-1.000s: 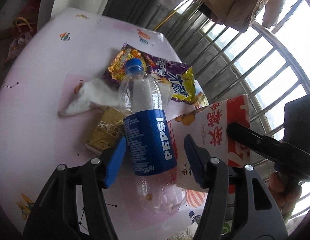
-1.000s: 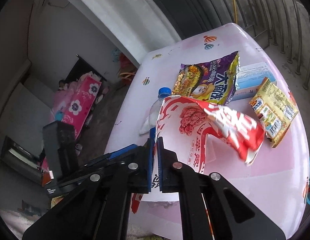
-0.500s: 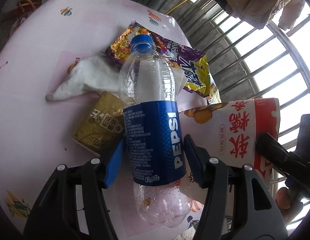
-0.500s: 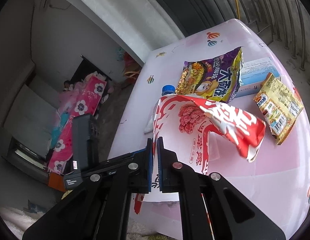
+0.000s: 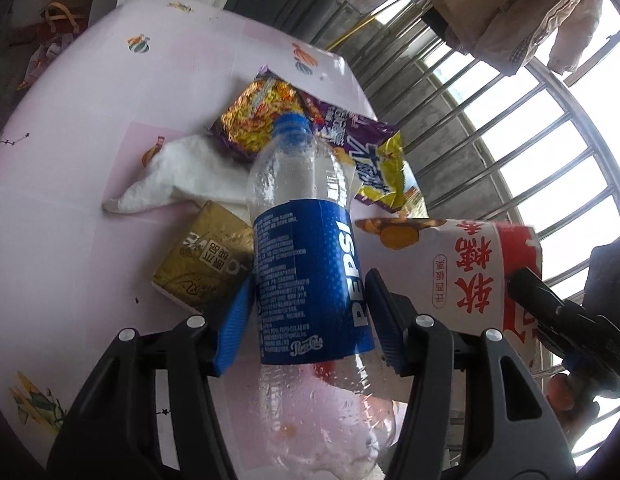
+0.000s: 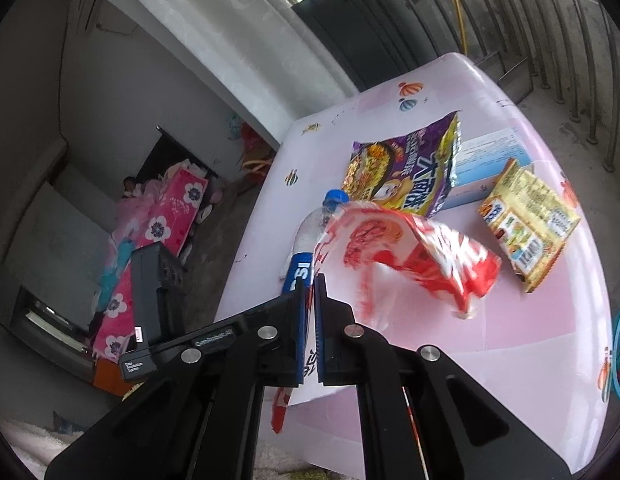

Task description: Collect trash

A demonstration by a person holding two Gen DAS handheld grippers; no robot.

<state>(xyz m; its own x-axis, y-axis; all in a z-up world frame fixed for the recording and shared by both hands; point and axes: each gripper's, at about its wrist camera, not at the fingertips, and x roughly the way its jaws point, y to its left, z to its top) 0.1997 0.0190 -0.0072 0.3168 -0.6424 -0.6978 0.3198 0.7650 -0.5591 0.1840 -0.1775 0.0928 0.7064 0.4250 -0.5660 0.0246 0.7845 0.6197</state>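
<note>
My left gripper (image 5: 306, 308) is shut on an empty Pepsi bottle (image 5: 310, 264) with a blue cap and holds it above the pink table (image 5: 70, 160). The bottle also shows in the right wrist view (image 6: 310, 236). My right gripper (image 6: 309, 312) is shut on a red and white snack bag (image 6: 410, 256), lifted off the table; the bag also shows in the left wrist view (image 5: 470, 276). On the table lie a purple noodle wrapper (image 5: 310, 128), a white tissue (image 5: 182, 176) and a gold packet (image 5: 206, 256).
A yellow snack packet (image 6: 526, 224) and a white-blue box (image 6: 486, 164) lie on the table's far side. A barred window grille (image 5: 530, 140) is behind the table. A blue basket rim (image 6: 618, 352) shows at the right edge.
The left gripper has closed on the Pepsi bottle and lifted it off the table. The right gripper keeps hold of the red bag, which has shifted and blurred.
</note>
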